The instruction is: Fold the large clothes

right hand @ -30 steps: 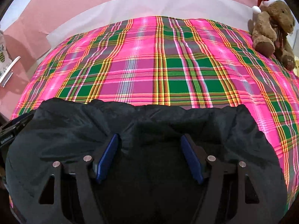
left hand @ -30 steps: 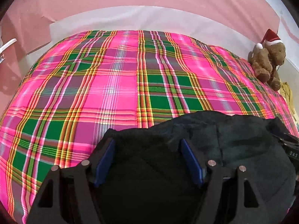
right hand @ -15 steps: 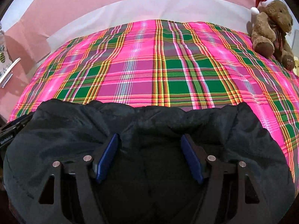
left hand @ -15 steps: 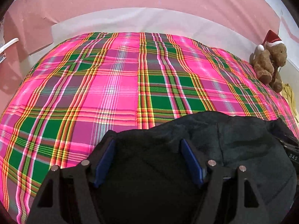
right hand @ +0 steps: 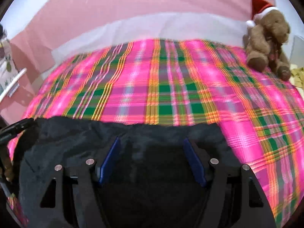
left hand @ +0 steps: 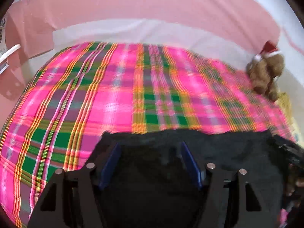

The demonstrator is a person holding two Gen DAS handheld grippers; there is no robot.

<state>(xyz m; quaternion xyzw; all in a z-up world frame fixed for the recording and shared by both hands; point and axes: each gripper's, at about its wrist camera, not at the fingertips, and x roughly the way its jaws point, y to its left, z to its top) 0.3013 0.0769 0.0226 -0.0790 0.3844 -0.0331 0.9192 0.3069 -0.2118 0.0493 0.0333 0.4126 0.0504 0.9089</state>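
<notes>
A large dark garment point(left hand: 218, 148) lies at the near edge of a pink and green plaid bedspread point(left hand: 106, 98). It also shows in the right wrist view point(right hand: 76, 136). My left gripper point(left hand: 150, 150) is open, its blue-padded fingers point(left hand: 112, 159) spread wide over the dark cloth. My right gripper point(right hand: 152, 146) is open too, with its fingers point(right hand: 112, 155) apart above the garment. The cloth under both grippers is too dark to show folds. Both views are blurred by motion.
A brown teddy bear point(right hand: 266, 38) in a red Santa hat sits at the far right of the bed, also in the left wrist view point(left hand: 266, 74). A pink wall point(left hand: 152, 9) and white sheet edge point(left hand: 152, 32) lie behind. A white object point(right hand: 13, 83) is at the left.
Both grippers have pulled back and tilted up; the garment's far edge now looks straighter and nearer, and more wall shows. The jaws have stayed open.
</notes>
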